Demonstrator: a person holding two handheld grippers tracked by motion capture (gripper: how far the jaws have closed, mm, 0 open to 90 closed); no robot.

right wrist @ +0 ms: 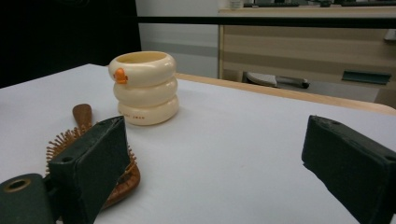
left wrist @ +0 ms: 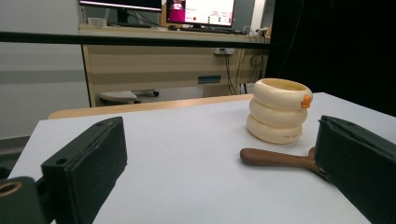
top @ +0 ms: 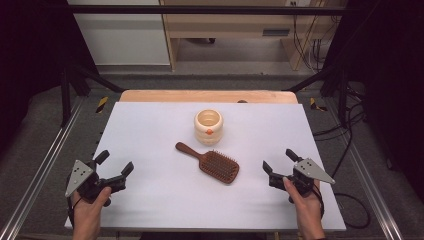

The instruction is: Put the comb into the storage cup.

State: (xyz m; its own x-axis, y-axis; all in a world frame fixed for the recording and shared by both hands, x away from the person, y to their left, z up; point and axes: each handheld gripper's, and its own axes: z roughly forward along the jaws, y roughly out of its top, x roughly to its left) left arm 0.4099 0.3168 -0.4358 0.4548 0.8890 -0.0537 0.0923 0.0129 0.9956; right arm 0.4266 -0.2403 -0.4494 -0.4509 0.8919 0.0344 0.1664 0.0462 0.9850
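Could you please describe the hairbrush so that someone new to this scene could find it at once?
Start at the white table; near its middle stands a cream ringed cup. Just in front of it lies the hairbrush, flat, bristles up, the only brown wooden thing there.

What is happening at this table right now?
A person holds a gripper in each hand near the front corners of the white table. The left gripper and the right gripper are both open and hold nothing. Between them lie a wooden hairbrush, bristles up, and a cream ringed cup just behind it, both untouched.
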